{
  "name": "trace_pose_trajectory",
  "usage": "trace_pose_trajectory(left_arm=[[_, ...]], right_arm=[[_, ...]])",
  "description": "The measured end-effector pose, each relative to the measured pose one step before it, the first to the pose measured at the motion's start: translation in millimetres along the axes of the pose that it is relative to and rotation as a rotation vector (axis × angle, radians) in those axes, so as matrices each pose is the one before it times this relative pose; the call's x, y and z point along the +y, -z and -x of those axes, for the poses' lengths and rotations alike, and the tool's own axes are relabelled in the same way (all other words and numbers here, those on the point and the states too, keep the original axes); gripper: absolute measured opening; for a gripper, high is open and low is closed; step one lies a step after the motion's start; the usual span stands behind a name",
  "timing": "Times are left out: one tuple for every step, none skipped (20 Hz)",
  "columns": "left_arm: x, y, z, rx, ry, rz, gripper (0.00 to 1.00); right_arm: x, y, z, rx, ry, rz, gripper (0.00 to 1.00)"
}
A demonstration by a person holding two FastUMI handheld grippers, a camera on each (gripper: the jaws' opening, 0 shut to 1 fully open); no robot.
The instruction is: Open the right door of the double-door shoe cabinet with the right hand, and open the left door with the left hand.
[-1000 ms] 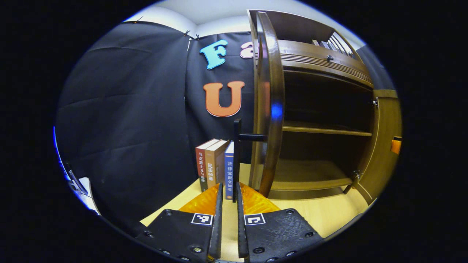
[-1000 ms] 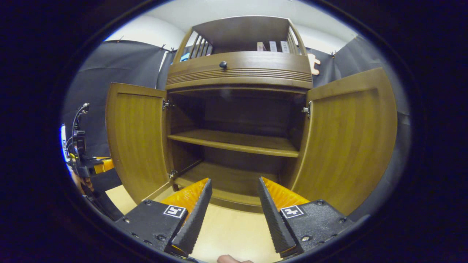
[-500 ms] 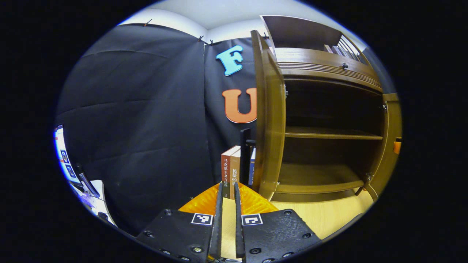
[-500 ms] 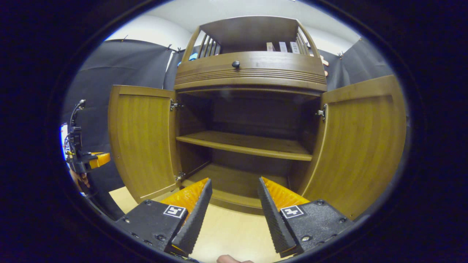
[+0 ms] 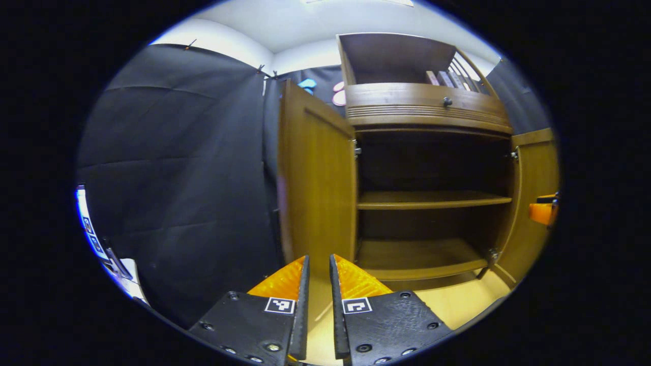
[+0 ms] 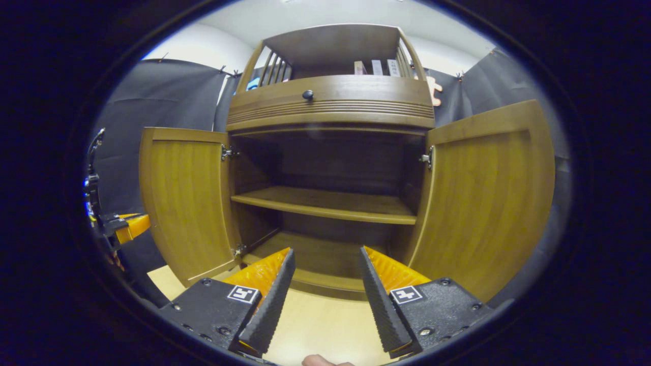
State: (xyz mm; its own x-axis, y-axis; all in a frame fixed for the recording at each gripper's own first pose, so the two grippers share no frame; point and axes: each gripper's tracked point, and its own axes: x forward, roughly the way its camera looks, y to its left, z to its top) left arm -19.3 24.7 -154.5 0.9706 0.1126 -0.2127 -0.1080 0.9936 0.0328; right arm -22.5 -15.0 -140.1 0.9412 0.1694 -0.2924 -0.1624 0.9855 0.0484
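The brown double-door shoe cabinet [image 6: 330, 104] stands with both doors swung out. Its dark inside holds a bare shelf [image 6: 325, 203]. In the right gripper view the left door [image 6: 185, 198] and the right door [image 6: 488, 198] flank the opening. My right gripper [image 6: 326, 254] is open in front of the cabinet's bottom edge, holding nothing. In the left gripper view my left gripper [image 5: 318, 264] has its fingers almost together, empty, just short of the left door [image 5: 315, 188]. The right door [image 5: 534, 203] stands at the far side, with the right gripper [image 5: 541, 212] beside it.
The cabinet sits on a light wooden tabletop [image 6: 315, 325]. A drawer with a dark knob [image 6: 307, 94] runs above the doors, and a few books [image 6: 374, 67] stand in the top rack. Black cloth walls [image 5: 178, 193] close in on the left. The left gripper [image 6: 127, 226] is left of the left door.
The left gripper has come off the left door's dark handle and swung right. The door's inner face now hides the handle and the books behind it. The right gripper barely moved.
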Motion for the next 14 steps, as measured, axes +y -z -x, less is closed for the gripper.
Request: trace_pose_trajectory(left_arm=[[-8.46,-1.85,-2.0,0.0107,0.01739,-0.00586,0.23],[-10.18,-3.26,-1.31,0.00417,0.01703,-0.00725,0.36],[-11.73,-3.8,-1.89,0.00134,0.0215,-0.00151,0.3],[-12.63,-3.4,1.22,0.00102,0.02081,-0.0017,0.37],[-12.33,-5.1,1.26,-0.00428,0.02337,-0.00155,0.34],[-11.3,-5.58,1.39,-0.01017,0.02082,0.00148,0.45],[-11.85,-6.44,-0.02,-0.01256,0.02259,0.00285,0.36],[-9.69,-4.86,-0.12,-0.00916,0.01382,0.00382,0.54],[-8.28,-3.56,-0.5,-0.00105,0.01038,0.00331,0.71],[-9.12,-2.22,-2.35,-0.00226,0.02153,0.00911,0.67],[-10.66,-5.26,-0.67,-0.00491,0.0198,0.01128,0.69],[-4.7,-4.61,-0.96,-0.00296,0.01403,0.01012,0.7],[-3.67,-3.89,-0.7,-0.00508,0.00846,0.00637,0.64],[-5.28,-4.27,0.03,-0.0031,0.01061,0.00648,0.75]], right_arm=[[-2.53,-3.47,1.08,-0.00581,0.00773,-0.0009,0.8],[-1.65,-2.53,2.85,-0.00465,0.00872,-0.00062,0.82],[-1.54,-3.89,3.16,-0.00622,0.0045,-0.00169,0.82],[-2.47,-2.74,1.22,-0.00593,0.00609,-0.00016,0.83],[-2.76,-3.06,2.71,-0.00821,0.00471,0.00009,0.8],[-3.16,-3.0,1.87,-0.00767,0.00801,-0.00006,0.86],[-3.51,-2.69,1.91,-0.00703,0.01068,0.00038,0.88],[-2.8,-2.14,1.75,-0.0054,0.01055,-0.00142,0.91],[-2.61,-1.81,2.25,-0.00198,0.00691,-0.00067,0.92],[-2.84,-1.39,2.15,-0.00052,0.00968,-0.00047,0.93],[-3.59,-1.2,1.65,-0.00109,0.00765,-0.00088,0.93],[-3.42,-2.15,1.83,-0.00383,0.00996,-0.001,0.93],[-4.69,-1.44,1.13,-0.00399,0.01161,0.0,0.92],[-2.16,-1.17,2.22,-0.00498,0.00912,-0.00133,0.93]])
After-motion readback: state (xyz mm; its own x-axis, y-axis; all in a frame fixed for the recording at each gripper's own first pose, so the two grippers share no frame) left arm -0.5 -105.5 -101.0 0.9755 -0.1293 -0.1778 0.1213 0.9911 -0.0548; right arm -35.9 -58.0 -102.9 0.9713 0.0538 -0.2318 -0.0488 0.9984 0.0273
